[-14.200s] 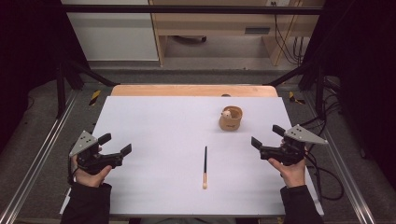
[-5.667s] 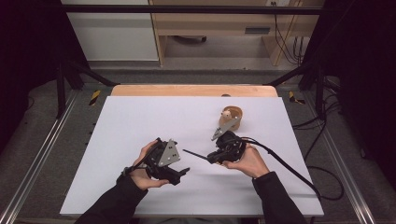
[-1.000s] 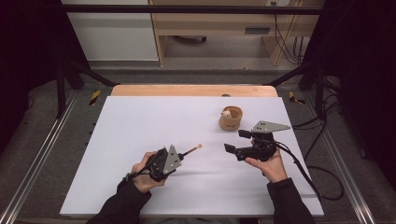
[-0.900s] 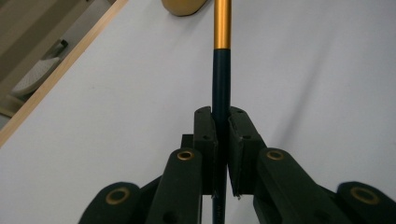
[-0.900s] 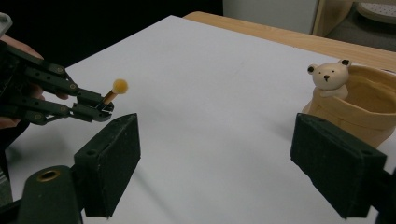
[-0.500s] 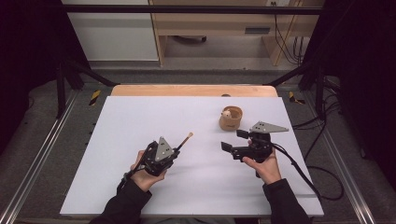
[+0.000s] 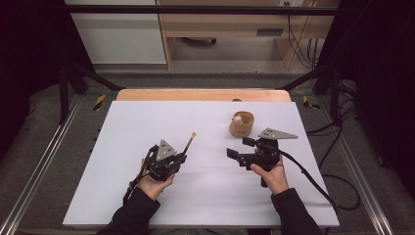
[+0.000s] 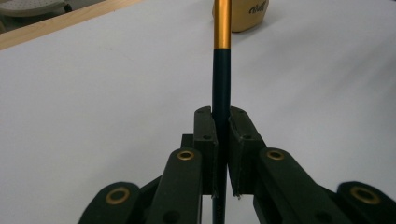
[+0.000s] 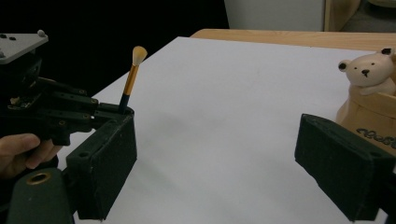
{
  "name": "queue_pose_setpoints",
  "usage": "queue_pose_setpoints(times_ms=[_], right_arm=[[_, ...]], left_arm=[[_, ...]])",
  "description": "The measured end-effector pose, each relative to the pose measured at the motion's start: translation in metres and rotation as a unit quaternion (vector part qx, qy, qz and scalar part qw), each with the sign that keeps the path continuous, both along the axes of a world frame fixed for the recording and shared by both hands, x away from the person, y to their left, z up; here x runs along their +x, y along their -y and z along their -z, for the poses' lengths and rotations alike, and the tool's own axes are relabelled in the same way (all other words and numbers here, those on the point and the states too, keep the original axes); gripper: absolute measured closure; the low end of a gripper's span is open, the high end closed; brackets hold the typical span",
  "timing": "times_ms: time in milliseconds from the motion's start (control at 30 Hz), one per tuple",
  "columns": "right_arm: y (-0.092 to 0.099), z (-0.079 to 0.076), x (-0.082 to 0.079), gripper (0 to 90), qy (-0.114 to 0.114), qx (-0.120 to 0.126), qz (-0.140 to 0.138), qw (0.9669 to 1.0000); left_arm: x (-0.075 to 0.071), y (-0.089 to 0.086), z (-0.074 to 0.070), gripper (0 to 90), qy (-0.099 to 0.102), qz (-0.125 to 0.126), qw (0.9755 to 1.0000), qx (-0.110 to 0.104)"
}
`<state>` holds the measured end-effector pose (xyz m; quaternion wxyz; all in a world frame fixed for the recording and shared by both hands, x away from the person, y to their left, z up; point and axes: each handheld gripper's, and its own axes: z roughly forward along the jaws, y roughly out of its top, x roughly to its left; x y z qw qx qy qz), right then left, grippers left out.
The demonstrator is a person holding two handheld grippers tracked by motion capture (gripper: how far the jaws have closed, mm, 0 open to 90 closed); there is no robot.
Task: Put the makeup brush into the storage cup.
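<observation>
Over at seven o'clock on the white table, the left gripper has its jaws pressed tight on the brush. The left gripper view looks straight up the dark handle to the gold ferrule, with both pads clamped on the shaft. The brush tilts up off the sheet, its pale tip pointing toward one o'clock. Moving across, there is bare table between the hands. At five o'clock the right gripper has its jaws spread wide, nothing between them, and they have just been opening. Just beyond it, at two o'clock, stands the wooden bear cup, upright and untouched.
</observation>
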<state>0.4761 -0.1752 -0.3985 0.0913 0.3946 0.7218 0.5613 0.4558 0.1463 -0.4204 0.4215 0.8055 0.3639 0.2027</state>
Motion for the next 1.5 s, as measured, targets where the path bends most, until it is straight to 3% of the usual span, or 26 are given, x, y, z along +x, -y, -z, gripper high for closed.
queue_pose_setpoints(times_ms=[233, 433, 600, 833, 1100, 1500], right_arm=[[-0.010, -0.003, -0.001, 15.4, 0.004, 0.012, -0.009, 0.9999], [-0.022, -0.003, 0.002, 16.4, -0.008, 0.011, -0.017, 0.9998], [-0.032, -0.003, 0.001, 18.5, -0.015, 0.021, -0.025, 0.9994], [-0.033, -0.003, 0.003, 21.2, -0.021, 0.033, -0.019, 0.9990], [-0.035, -0.001, 0.005, 27.0, -0.025, 0.047, -0.021, 0.9983], [-0.037, 0.000, 0.007, 32.8, -0.026, 0.055, -0.019, 0.9979]], left_arm=[[-0.004, 0.004, -0.002, 83.2, 0.000, -0.012, 0.9998, -0.015], [-0.005, 0.006, -0.002, 83.2, 0.000, -0.023, 0.9992, -0.034], [-0.006, 0.011, -0.003, 83.2, -0.002, -0.028, 0.9989, -0.038], [-0.006, 0.017, -0.007, 83.2, 0.001, -0.030, 0.9988, -0.038], [-0.003, 0.028, -0.010, 83.1, -0.001, -0.041, 0.9974, -0.060], [-0.002, 0.046, -0.010, 83.1, -0.003, -0.031, 0.9974, -0.065]])
